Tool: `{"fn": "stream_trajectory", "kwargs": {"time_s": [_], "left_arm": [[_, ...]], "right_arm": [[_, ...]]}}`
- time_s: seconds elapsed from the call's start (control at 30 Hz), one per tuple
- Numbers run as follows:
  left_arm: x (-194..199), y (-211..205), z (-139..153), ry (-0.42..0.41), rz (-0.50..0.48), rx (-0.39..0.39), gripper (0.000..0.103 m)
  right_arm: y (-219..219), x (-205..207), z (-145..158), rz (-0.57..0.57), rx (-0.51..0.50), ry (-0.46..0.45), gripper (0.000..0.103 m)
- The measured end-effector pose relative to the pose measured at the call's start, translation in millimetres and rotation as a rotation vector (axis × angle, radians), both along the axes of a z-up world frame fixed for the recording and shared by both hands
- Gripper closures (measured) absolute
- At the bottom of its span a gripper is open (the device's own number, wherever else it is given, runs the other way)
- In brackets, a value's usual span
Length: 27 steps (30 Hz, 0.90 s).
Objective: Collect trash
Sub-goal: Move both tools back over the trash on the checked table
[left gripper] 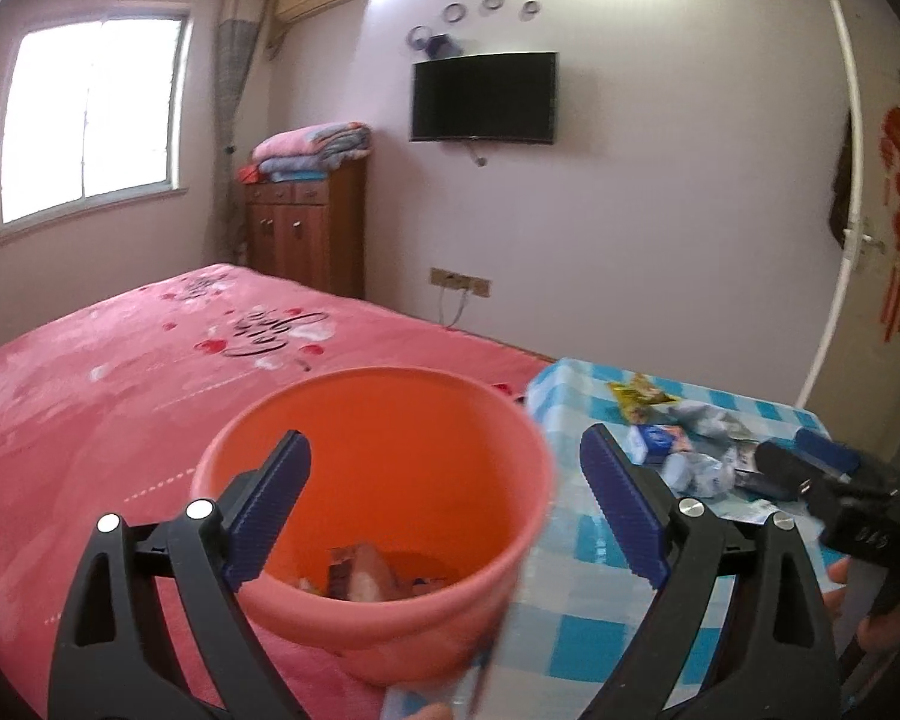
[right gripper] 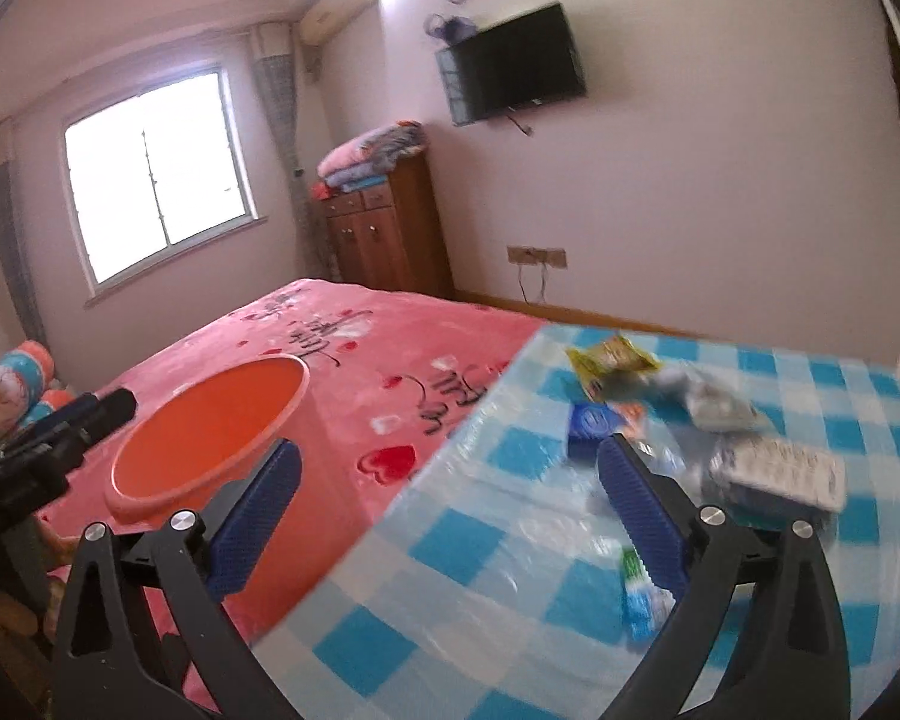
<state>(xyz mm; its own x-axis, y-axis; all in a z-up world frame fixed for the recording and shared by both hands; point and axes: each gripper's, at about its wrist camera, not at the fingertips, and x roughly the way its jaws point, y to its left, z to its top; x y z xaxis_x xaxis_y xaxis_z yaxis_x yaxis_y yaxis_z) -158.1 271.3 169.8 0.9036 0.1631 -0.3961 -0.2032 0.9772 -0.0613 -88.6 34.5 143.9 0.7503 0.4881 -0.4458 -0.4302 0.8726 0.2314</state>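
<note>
Gaping wide in the lower half of the left wrist view, the left claw (left gripper: 444, 510) holds nothing; its blue ribbed pads (left gripper: 273, 516) stand either side of the orange bucket (left gripper: 390, 480), whose rim sits between them at frame centre, though contact cannot be told. Some scraps lie blurred in the bucket's bottom. Behind it spreads the pink bed (left gripper: 120, 372), filling the left of the frame.

At right centre, the trash pile (left gripper: 684, 444) lies on the blue-checked tabletop (left gripper: 582, 618), with the right claw reaching in from the right edge.

From the right wrist view, the right claw (right gripper: 447, 510) is likewise spread apart and empty, low in the frame over the tabletop edge. Just beyond its right pad lie a blue packet (right gripper: 591, 423), a yellow wrapper (right gripper: 609, 357), crumpled clear plastic (right gripper: 714, 402) and a blister pack (right gripper: 780, 474); a green-white wrapper (right gripper: 636, 588) lies beside that pad
</note>
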Motion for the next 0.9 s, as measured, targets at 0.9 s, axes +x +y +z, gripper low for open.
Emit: {"fn": "stream_trajectory", "kwargs": {"time_s": [0.9], "left_arm": [[34,-123,-41,0.206,-0.264,0.028,0.011]], "right_arm": [[-108,-3,-58,-0.13,0.088,0.078,0.005]]}}
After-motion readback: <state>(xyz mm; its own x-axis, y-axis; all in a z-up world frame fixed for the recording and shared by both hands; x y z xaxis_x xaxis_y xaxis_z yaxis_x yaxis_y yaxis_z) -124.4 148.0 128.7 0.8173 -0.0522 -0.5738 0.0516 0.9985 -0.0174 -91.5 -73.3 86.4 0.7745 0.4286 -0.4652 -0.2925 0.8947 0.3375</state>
